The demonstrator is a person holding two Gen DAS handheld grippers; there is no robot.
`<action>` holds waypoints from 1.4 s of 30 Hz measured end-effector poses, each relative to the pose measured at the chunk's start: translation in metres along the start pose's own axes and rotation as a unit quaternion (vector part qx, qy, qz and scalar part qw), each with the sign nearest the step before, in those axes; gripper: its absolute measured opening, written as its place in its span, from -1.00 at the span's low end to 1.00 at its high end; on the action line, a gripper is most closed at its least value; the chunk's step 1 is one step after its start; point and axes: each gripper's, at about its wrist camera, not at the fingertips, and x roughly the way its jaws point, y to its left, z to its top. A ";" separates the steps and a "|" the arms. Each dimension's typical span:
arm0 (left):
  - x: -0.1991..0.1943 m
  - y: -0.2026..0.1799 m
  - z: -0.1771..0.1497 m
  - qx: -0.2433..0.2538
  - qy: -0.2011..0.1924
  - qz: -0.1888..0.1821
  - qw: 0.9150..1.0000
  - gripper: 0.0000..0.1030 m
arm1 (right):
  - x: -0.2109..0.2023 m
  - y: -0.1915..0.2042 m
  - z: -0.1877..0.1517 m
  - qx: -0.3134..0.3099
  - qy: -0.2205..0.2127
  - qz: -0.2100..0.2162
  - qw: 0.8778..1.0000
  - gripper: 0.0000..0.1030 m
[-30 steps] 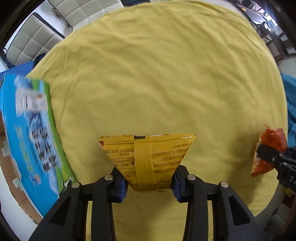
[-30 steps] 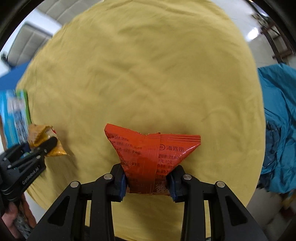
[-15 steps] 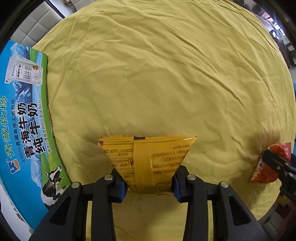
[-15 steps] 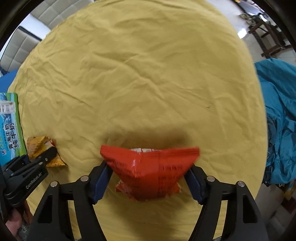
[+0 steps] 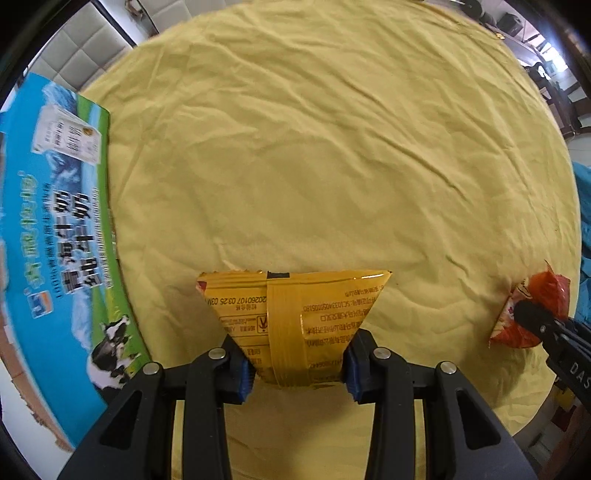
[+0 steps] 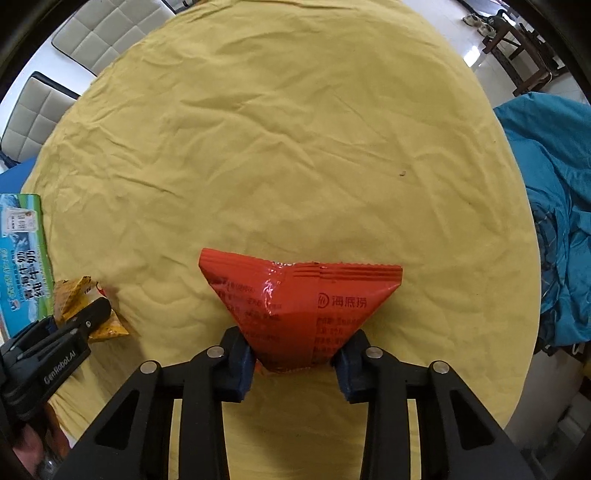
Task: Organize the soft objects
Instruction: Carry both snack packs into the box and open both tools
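My left gripper (image 5: 297,373) is shut on a yellow snack packet (image 5: 291,314), held low over the yellow tablecloth (image 5: 332,147). My right gripper (image 6: 295,363) is shut on a red snack packet (image 6: 299,299), held over the same cloth. The red packet also shows at the right edge of the left wrist view (image 5: 532,310). The yellow packet also shows at the left of the right wrist view (image 6: 83,310), with the left gripper's fingers (image 6: 85,317) clamped on it.
A blue and green milk carton box (image 5: 55,240) stands at the table's left edge and also shows in the right wrist view (image 6: 22,258). White padded chairs (image 6: 92,33) stand beyond the round table. Blue fabric (image 6: 554,221) lies right of the table.
The right gripper opened on the red packet half a second ago and is shut on it again. Both grippers have sunk closer to the cloth, and the left one has turned toward the milk box.
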 end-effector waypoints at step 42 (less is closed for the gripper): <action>-0.226 0.243 -0.104 -0.116 -0.219 -0.011 0.969 -0.33 | -0.198 0.293 -0.087 -0.182 -0.124 0.141 0.965 -0.31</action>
